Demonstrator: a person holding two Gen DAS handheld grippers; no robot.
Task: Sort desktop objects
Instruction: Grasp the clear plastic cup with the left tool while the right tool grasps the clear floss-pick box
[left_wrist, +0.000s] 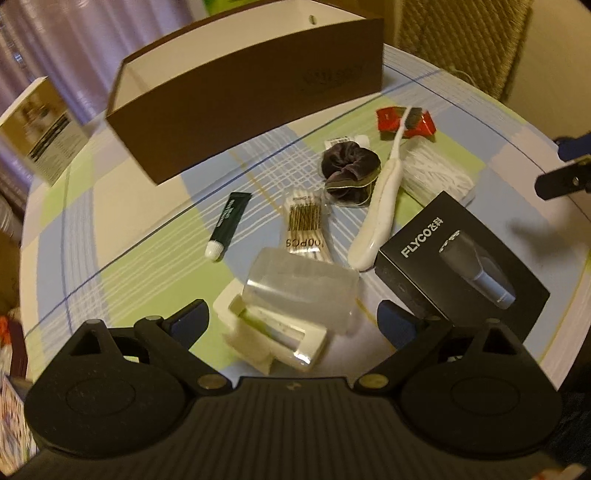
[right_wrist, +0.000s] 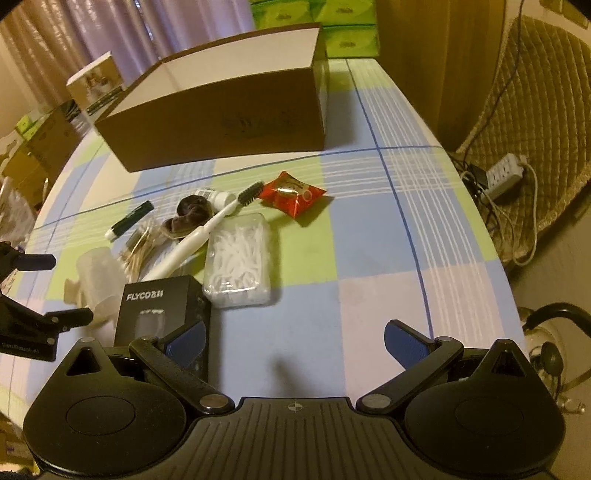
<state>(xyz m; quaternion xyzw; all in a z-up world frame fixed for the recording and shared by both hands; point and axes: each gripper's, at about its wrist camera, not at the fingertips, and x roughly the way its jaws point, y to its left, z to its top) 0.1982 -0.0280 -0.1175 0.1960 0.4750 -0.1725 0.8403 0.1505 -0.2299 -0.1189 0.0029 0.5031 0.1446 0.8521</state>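
Note:
A heap of small items lies on the checked tablecloth in front of an open brown box (left_wrist: 258, 92) (right_wrist: 221, 107). My left gripper (left_wrist: 291, 325) is open just above a clear plastic cup in a white holder (left_wrist: 295, 295) (right_wrist: 98, 280). Beyond it lie a cotton swab pack (left_wrist: 304, 225), a dark green tube (left_wrist: 229, 225) (right_wrist: 129, 219), a dark scrunchie (left_wrist: 349, 170) (right_wrist: 190, 216), a white toothbrush (left_wrist: 380, 206) (right_wrist: 199, 236) and a red packet (left_wrist: 404, 120) (right_wrist: 291, 194). My right gripper (right_wrist: 295, 341) is open over bare cloth, beside the black FLYCO box (right_wrist: 162, 310) (left_wrist: 461, 273) and the floss pick box (right_wrist: 240, 258).
A small upright carton (left_wrist: 40, 129) (right_wrist: 98, 83) stands left of the brown box. Green tissue packs (right_wrist: 332, 22) sit behind it. Off the table's right edge are a wicker chair (right_wrist: 535, 110), a power strip (right_wrist: 504, 175) and cables. The right half of the cloth (right_wrist: 388, 240) is bare.

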